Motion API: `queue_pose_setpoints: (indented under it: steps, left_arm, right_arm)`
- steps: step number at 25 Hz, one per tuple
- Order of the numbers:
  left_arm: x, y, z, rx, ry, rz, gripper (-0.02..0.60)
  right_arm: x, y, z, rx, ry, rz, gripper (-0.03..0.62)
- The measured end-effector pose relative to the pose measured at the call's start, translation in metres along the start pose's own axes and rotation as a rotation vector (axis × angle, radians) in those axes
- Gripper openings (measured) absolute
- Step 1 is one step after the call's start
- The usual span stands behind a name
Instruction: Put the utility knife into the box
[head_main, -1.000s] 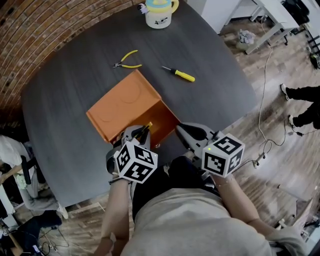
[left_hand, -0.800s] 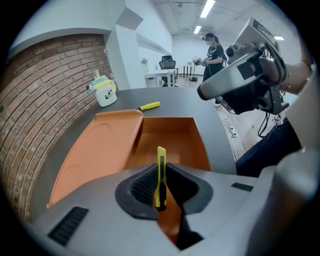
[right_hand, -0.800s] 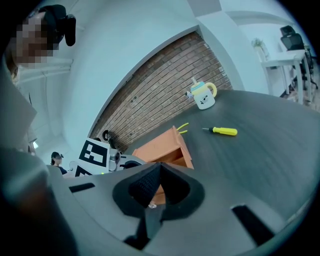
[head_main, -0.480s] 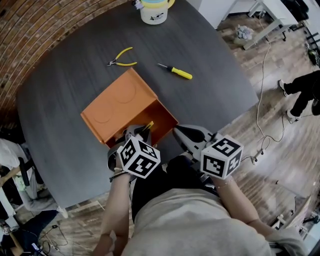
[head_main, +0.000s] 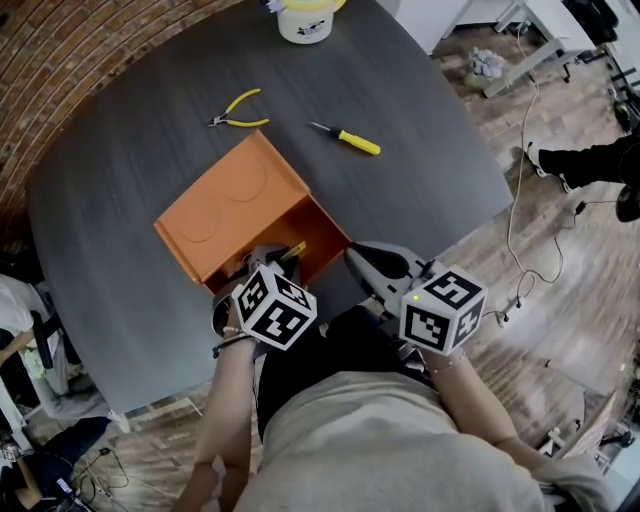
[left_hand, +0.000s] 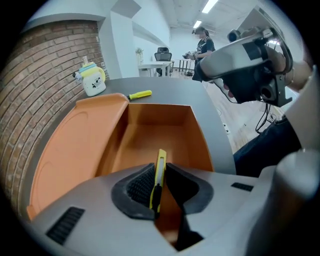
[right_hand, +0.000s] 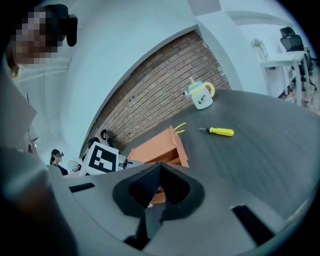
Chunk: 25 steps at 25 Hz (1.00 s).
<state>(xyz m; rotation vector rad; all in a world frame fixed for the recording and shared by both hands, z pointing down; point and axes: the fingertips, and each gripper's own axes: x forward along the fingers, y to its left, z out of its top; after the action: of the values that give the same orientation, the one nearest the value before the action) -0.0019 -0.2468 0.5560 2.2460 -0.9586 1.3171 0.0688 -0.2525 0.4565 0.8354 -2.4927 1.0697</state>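
At the open mouth of the box (left_hand: 145, 132), the left tongs (left_hand: 157, 174) pinch the utility knife (left_hand: 161, 158), not yet dropped inside. The right tongs (right_hand: 159, 172) are squeezed together, empty.

A curved red brick wall (head_main: 60, 60) borders the dark grey rounded bench (head_main: 430, 130). Wood-plank floor (head_main: 570, 330) spreads beyond, with white desks (head_main: 570, 22) and bright ceiling strip lights (left_hand: 210, 6).

The left gripper (head_main: 272, 262) is held out in front of the torso, its jaws clamped on the thin utility knife (left_hand: 160, 172) standing on edge between the pads. The right gripper (head_main: 368, 265) sits just beside it, jaws closed on nothing. Both forearms reach forward.
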Motion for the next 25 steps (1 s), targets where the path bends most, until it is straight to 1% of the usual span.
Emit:
queue_pose_setpoints:
  steps: [1, 3, 4, 6, 10, 13, 16, 18, 20, 23, 25]
  left_arm:
    - [0.0, -0.001, 0.0, -0.008, -0.004, -0.004, 0.067]
    - [-0.003, -0.001, 0.002, -0.017, -0.02, 0.004, 0.107]
    - [-0.005, -0.001, 0.004, -0.019, -0.03, 0.012, 0.112]
    - [-0.01, 0.001, 0.009, -0.022, -0.056, 0.026, 0.115]
    - [-0.027, 0.004, 0.016, -0.031, -0.093, 0.031, 0.114]
    - [-0.042, 0.008, 0.02, -0.062, -0.134, 0.046, 0.114]
    - [-0.058, 0.011, 0.024, -0.086, -0.186, 0.043, 0.114]
    - [-0.074, 0.014, 0.028, -0.108, -0.235, 0.044, 0.114]
    - [-0.093, 0.021, 0.035, -0.143, -0.303, 0.057, 0.114]
    - [-0.123, 0.031, 0.048, -0.211, -0.421, 0.066, 0.112]
    - [-0.142, 0.037, 0.055, -0.251, -0.502, 0.063, 0.091]
  right_arm:
    - [0.0, 0.001, 0.001, -0.002, -0.002, 0.004, 0.008]
    - [0.0, 0.002, 0.002, -0.005, -0.006, 0.012, 0.008]
    - [0.0, 0.002, 0.002, -0.008, -0.006, 0.014, 0.008]
    - [0.0, 0.004, 0.004, -0.015, -0.005, 0.016, 0.008]
    - [0.002, 0.011, 0.007, -0.044, -0.004, 0.033, 0.008]
    - [0.005, 0.017, 0.009, -0.07, 0.001, 0.046, 0.008]
    - [0.006, 0.025, 0.01, -0.084, -0.001, 0.055, 0.008]
    - [0.008, 0.031, 0.013, -0.083, -0.019, 0.056, 0.008]
    - [0.01, 0.036, 0.019, -0.084, -0.047, 0.057, 0.008]
    - [0.011, 0.048, 0.026, -0.126, -0.069, 0.07, 0.008]
    - [0.013, 0.054, 0.031, -0.159, -0.087, 0.077, 0.008]
